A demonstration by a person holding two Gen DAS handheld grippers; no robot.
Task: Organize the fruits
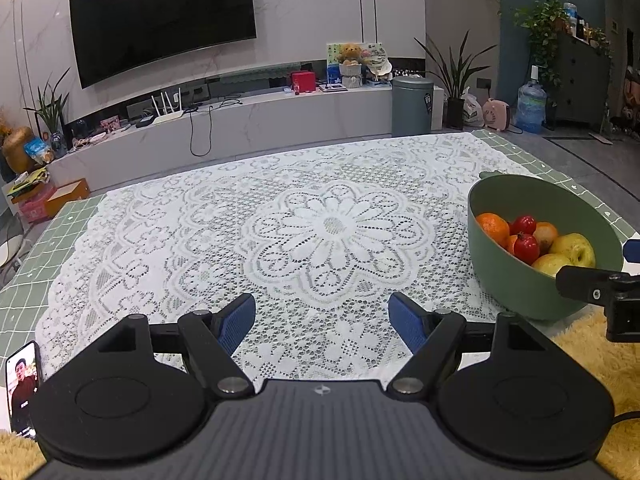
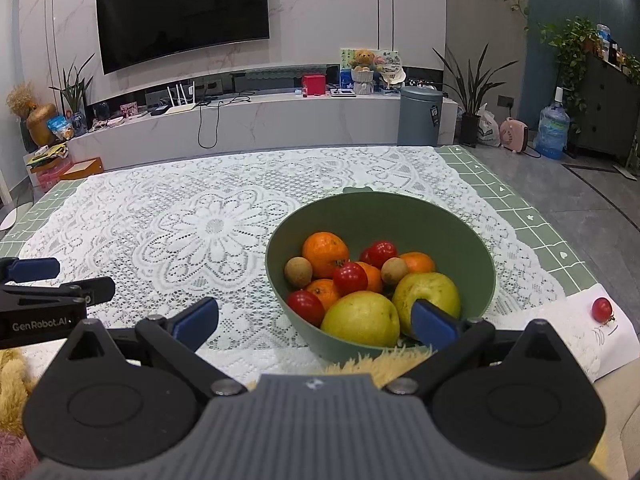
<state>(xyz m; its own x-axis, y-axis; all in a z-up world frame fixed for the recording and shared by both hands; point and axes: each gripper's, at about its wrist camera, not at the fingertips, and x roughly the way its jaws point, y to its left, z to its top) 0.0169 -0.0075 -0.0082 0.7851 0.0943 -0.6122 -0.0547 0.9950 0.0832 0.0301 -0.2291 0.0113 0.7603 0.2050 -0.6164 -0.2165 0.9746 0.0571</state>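
Right wrist view: both grippers' fingers spread wide, empty, near the bowl.

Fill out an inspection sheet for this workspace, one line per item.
Surface: table with green grid cover under a white lace cloth.
Job's things: green bowl holding oranges, small red fruits, two small brown fruits and two yellow-green apples; one red fruit on a paper sheet right of the bowl.
Clutter: phone with its screen lit, at the near left edge.
Grippers: left gripper open, empty; right gripper open, empty, near the bowl.
Cables: nothing seen on the table.
Surroundings: television, plants, water jug.
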